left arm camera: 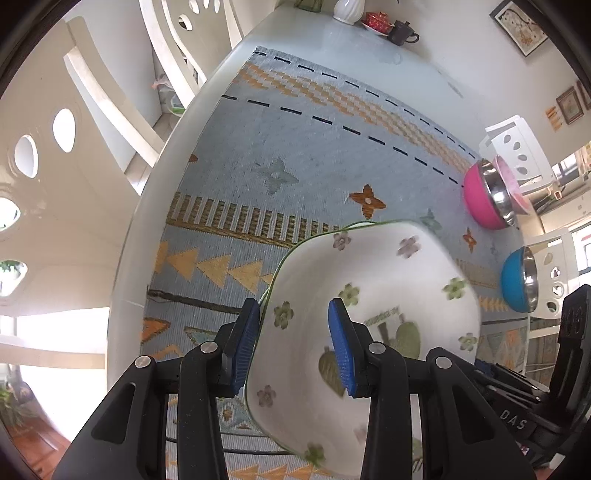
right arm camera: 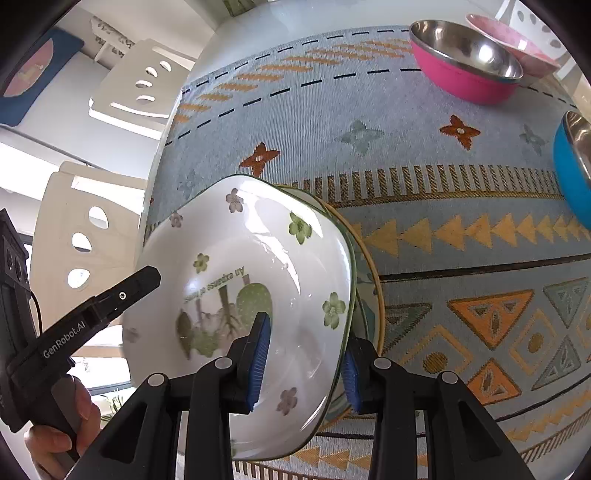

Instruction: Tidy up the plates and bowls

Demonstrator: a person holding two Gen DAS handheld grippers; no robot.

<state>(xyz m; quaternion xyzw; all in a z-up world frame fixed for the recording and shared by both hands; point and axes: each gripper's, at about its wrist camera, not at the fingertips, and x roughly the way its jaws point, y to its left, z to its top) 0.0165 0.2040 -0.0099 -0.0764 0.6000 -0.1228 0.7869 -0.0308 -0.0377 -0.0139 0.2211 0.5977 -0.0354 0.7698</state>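
A white square bowl (left arm camera: 388, 280) with green and purple flowers and a green rim is held tilted over the patterned table mat (left arm camera: 295, 155). My left gripper (left arm camera: 294, 345) is shut on its left wall, one blue pad outside and one inside. At the opposite side my right gripper (right arm camera: 303, 369) is shut on the same bowl (right arm camera: 258, 236), its left pad inside and its right pad outside. Just under the bowl's right edge shows a tan-rimmed plate (right arm camera: 377, 295). A hand (right arm camera: 55, 432) holds the left gripper's handle at the lower left of the right wrist view.
A pink steel-lined bowl (right arm camera: 454, 74) stands at the mat's far right, with a pink plate (right arm camera: 517, 40) behind it. A blue steel-lined bowl (right arm camera: 572, 173) sits at the right edge. White chairs (left arm camera: 122, 110) line the table's left side. A vase (left arm camera: 347, 9) and teapot (left arm camera: 404, 33) stand at the far end.
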